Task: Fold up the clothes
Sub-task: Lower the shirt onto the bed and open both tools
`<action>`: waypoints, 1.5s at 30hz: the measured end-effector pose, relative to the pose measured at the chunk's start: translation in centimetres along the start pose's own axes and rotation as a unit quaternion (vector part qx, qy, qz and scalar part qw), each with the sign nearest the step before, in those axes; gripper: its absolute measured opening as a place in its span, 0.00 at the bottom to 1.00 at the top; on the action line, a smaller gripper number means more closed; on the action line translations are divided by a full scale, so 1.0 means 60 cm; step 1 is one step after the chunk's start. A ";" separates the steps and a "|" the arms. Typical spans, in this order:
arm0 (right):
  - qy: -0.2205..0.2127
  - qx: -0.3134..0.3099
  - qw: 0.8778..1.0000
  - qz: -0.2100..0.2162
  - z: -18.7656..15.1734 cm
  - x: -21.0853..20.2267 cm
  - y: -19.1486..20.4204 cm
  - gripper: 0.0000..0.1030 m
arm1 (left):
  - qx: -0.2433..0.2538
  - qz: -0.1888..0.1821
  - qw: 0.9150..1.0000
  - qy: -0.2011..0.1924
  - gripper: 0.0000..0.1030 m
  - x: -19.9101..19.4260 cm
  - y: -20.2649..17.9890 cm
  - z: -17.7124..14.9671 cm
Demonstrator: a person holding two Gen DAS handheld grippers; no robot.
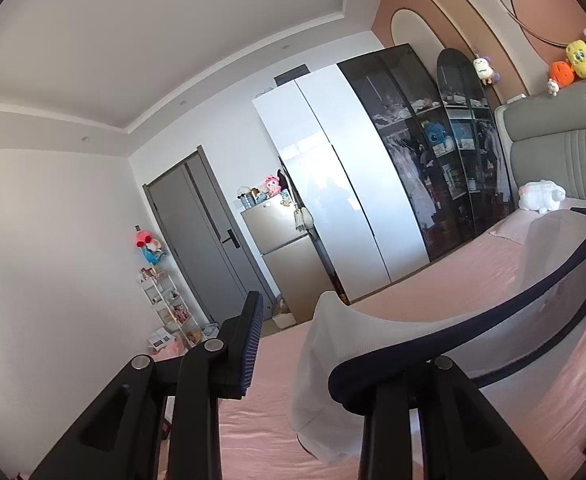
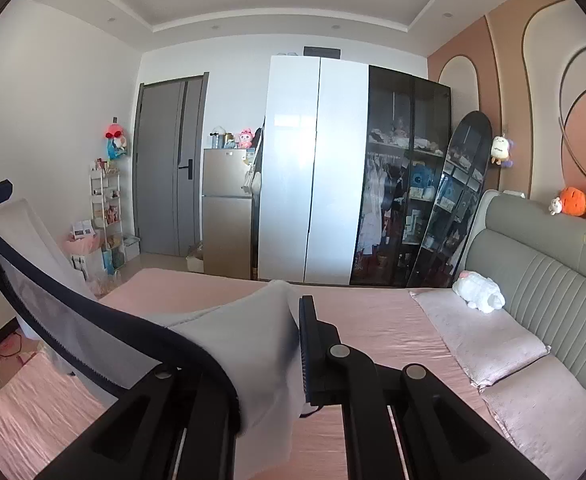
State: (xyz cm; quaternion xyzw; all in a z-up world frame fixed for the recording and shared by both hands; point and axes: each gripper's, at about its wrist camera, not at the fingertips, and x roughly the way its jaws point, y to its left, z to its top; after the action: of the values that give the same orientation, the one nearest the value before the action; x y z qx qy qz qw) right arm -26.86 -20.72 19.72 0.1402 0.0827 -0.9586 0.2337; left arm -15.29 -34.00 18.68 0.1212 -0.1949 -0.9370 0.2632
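A white garment (image 1: 373,344) with a navy band hung stretched above the pink bed (image 1: 433,284), its long axis running from the left hand-held gripper (image 1: 305,360) to the right hand-held gripper (image 2: 289,356), each clamped on one end, equally near.

You've got one white garment (image 1: 325,364), thin and half see-through, with a dark navy band (image 1: 473,332) along its edge. It hangs lifted above the pink bed (image 1: 433,280), stretched left to right, navy edge taut and curving, loose white cloth drooping at both near ends (image 2: 253,344).
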 end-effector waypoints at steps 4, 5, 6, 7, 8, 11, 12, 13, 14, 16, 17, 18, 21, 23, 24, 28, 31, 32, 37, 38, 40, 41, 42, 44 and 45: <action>0.057 -0.021 0.998 0.017 -0.125 0.004 0.014 0.06 | 0.005 -0.046 0.998 0.032 0.27 -0.030 -0.052 -0.127; 0.076 -0.021 0.997 0.022 -0.165 0.004 0.016 0.06 | 0.006 -0.059 0.997 0.045 0.27 -0.035 -0.068 -0.163; 0.098 -0.021 0.995 0.029 -0.208 0.005 0.019 0.06 | 0.003 -0.077 0.995 0.066 0.27 -0.040 -0.085 -0.204; 0.121 -0.020 0.992 0.035 -0.251 0.006 0.022 0.06 | -0.002 -0.096 0.991 0.091 0.27 -0.043 -0.101 -0.242; 0.144 -0.017 0.989 0.040 -0.294 0.008 0.025 0.06 | -0.009 -0.112 0.987 0.115 0.27 -0.044 -0.116 -0.281; 0.224 -0.001 0.973 0.054 -0.425 0.016 0.026 0.06 | -0.045 -0.158 0.969 0.183 0.27 -0.048 -0.151 -0.381; 0.252 0.009 0.966 0.058 -0.465 0.020 0.024 0.06 | -0.059 -0.173 0.962 0.203 0.27 -0.049 -0.161 -0.410; 0.275 0.017 0.960 0.058 -0.501 0.023 0.021 0.06 | -0.068 -0.181 0.957 0.216 0.27 -0.054 -0.169 -0.428; 0.296 0.024 0.953 0.057 -0.535 0.026 0.019 0.06 | -0.077 -0.190 0.952 0.229 0.27 -0.059 -0.178 -0.447; 0.326 0.035 0.943 0.056 -0.587 0.020 0.011 0.06 | -0.095 -0.207 0.940 0.254 0.27 -0.071 -0.194 -0.482; 0.334 0.037 0.940 0.057 -0.604 0.015 0.009 0.06 | -0.095 -0.215 0.937 0.257 0.27 -0.082 -0.200 -0.488; 0.340 0.035 0.938 0.058 -0.616 0.009 0.006 0.06 | -0.096 -0.221 0.935 0.261 0.27 -0.090 -0.206 -0.494; 0.346 0.032 0.936 0.056 -0.638 -0.009 0.002 0.06 | -0.100 -0.234 0.928 0.273 0.27 -0.103 -0.212 -0.508; 0.349 0.039 0.935 0.056 -0.643 -0.015 -0.003 0.06 | -0.104 -0.239 0.924 0.281 0.27 -0.109 -0.212 -0.516; 0.351 0.044 0.934 0.057 -0.640 -0.016 -0.004 0.06 | -0.106 -0.241 0.921 0.286 0.27 -0.111 -0.211 -0.520; 0.353 0.041 0.933 0.055 -0.647 -0.023 0.006 0.06 | -0.118 -0.241 0.911 0.313 0.27 -0.117 -0.209 -0.542; 0.354 0.032 0.933 0.057 -0.658 -0.033 0.017 0.06 | -0.120 -0.233 0.907 0.329 0.28 -0.129 -0.215 -0.562; 0.354 0.033 0.933 0.057 -0.664 -0.036 0.017 0.06 | -0.122 -0.232 0.905 0.334 0.28 -0.133 -0.218 -0.570; 0.361 0.026 0.931 0.051 -0.697 -0.041 0.019 0.06 | -0.135 -0.231 0.898 0.349 0.28 -0.155 -0.236 -0.607; 0.360 0.026 0.931 0.051 -0.702 -0.042 0.019 0.06 | -0.134 -0.227 0.899 0.351 0.28 -0.158 -0.239 -0.613; 0.359 0.026 0.932 0.053 -0.708 -0.043 0.019 0.06 | -0.132 -0.218 0.900 0.354 0.32 -0.164 -0.245 -0.624; 0.356 0.028 0.933 0.054 -0.710 -0.046 0.017 0.06 | -0.132 -0.212 0.901 0.354 0.37 -0.168 -0.247 -0.628; 0.354 0.028 0.933 0.054 -0.711 -0.047 0.016 0.07 | -0.132 -0.206 0.903 0.353 0.45 -0.170 -0.248 -0.632; 0.349 0.027 0.935 0.056 -0.712 -0.048 0.014 0.07 | -0.138 -0.198 0.906 0.349 0.53 -0.172 -0.246 -0.637; 0.346 0.027 0.936 0.057 -0.712 -0.048 0.013 0.07 | -0.142 -0.195 0.906 0.347 0.53 -0.172 -0.244 -0.641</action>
State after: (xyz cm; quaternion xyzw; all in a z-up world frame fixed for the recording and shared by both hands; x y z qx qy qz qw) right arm -14.23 -10.59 -19.94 0.4742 0.1247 -0.8375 0.2411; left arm -0.54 -28.50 -20.71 0.4358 0.0715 -0.8861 0.1409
